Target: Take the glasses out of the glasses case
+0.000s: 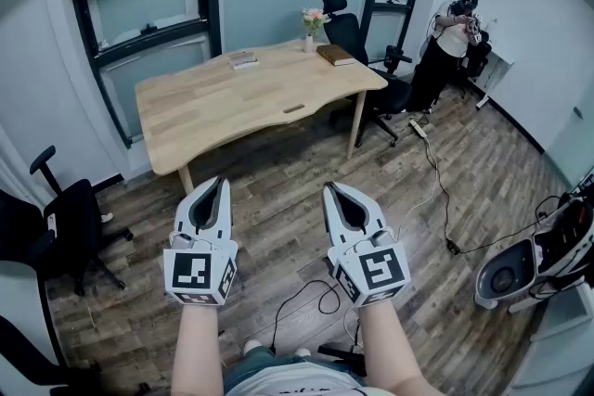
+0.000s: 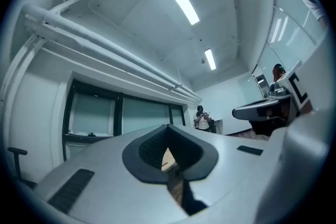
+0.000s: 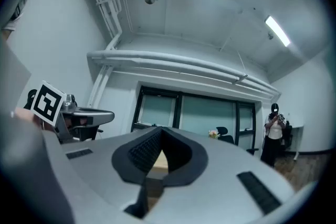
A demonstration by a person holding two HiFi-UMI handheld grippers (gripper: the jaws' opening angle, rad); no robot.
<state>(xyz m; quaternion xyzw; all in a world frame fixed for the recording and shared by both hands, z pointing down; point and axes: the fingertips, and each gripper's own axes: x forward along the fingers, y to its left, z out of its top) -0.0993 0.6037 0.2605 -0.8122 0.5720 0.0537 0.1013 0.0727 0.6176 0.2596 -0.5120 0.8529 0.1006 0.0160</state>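
Note:
The wooden table (image 1: 209,111) stands across the room, well beyond both grippers. On its far edge lie a small grey flat object (image 1: 244,60) and a brown case-like object (image 1: 334,55); which one is the glasses case I cannot tell. No glasses show. My left gripper (image 1: 221,185) and right gripper (image 1: 332,191) are held side by side over the floor, pointing toward the table, both shut and empty. In the left gripper view the left gripper (image 2: 168,127) has its jaws together, with a sliver of table seen through the notch. The right gripper (image 3: 160,129) looks the same in its own view.
A small vase of flowers (image 1: 311,25) stands on the table's far edge. Black office chairs (image 1: 351,31) stand behind the table, another chair (image 1: 65,223) at the left. A person (image 1: 450,37) stands at the back right. Cables (image 1: 434,185) cross the floor; white equipment (image 1: 529,264) sits at the right.

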